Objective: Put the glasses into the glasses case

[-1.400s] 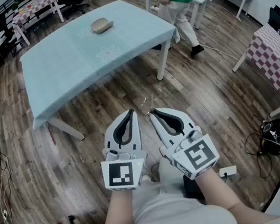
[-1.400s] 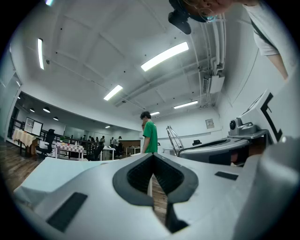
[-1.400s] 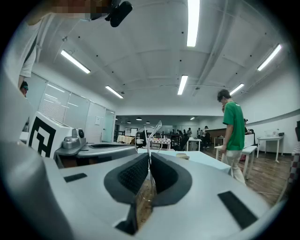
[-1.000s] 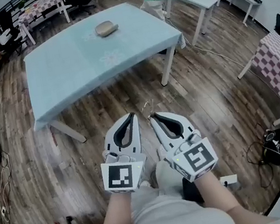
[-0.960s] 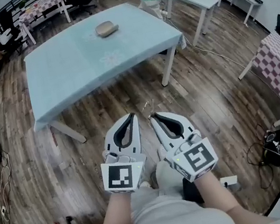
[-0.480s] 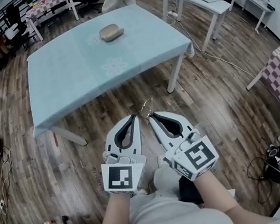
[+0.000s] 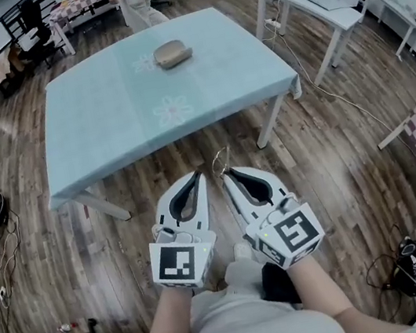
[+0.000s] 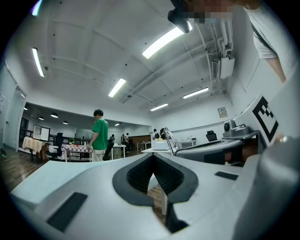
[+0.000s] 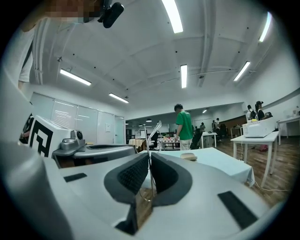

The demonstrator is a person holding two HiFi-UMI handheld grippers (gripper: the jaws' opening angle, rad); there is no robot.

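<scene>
Right gripper view: right tool (image 9: 149, 155) pinches, seemingly, glasses (image 9: 157, 125).

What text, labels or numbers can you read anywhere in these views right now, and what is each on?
No words or numbers are readable.
Marker cube on the left gripper: black-and-white square pattern, no letters.
Second marker cube on the right gripper: pattern only.
Wall sign in the left gripper view: too small to read.
Paper on the far wall in the right gripper view: too small to read.
</scene>
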